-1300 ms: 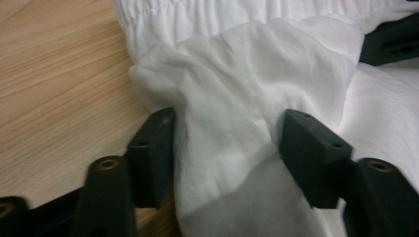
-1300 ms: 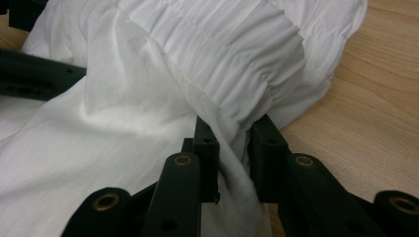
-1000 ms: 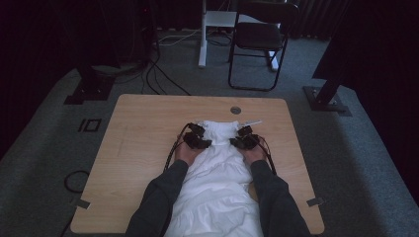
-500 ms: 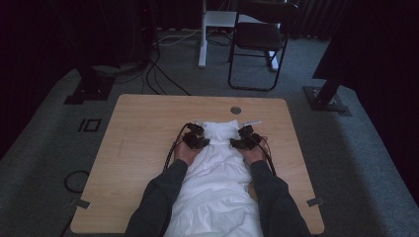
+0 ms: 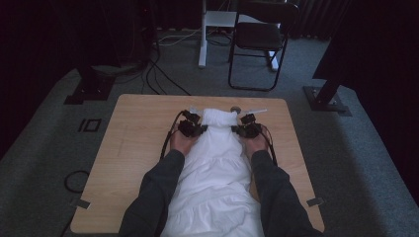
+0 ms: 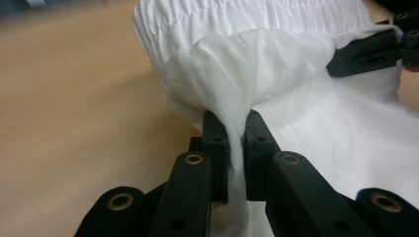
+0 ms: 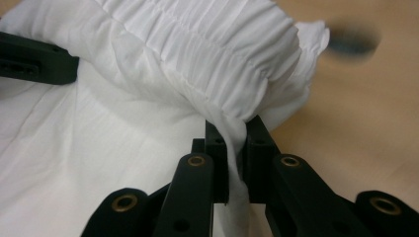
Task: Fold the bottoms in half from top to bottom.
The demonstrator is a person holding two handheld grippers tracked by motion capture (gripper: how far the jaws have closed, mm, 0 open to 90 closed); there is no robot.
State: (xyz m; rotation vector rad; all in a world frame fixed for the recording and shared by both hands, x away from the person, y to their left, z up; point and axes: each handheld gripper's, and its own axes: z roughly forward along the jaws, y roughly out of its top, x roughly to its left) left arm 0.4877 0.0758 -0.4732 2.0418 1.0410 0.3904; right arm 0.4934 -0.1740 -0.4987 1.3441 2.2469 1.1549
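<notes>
Left gripper view: both grippers' fingers (image 6: pixel 217 143) clamp the white garment (image 6: pixel 257 59) between them; lift evenly, keeping its waistband taut.

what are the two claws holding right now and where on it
Both hold the white garment. The left claw pinches a fold of fabric just below its gathered elastic edge; the right claw pinches the same edge at the opposite side.
</notes>
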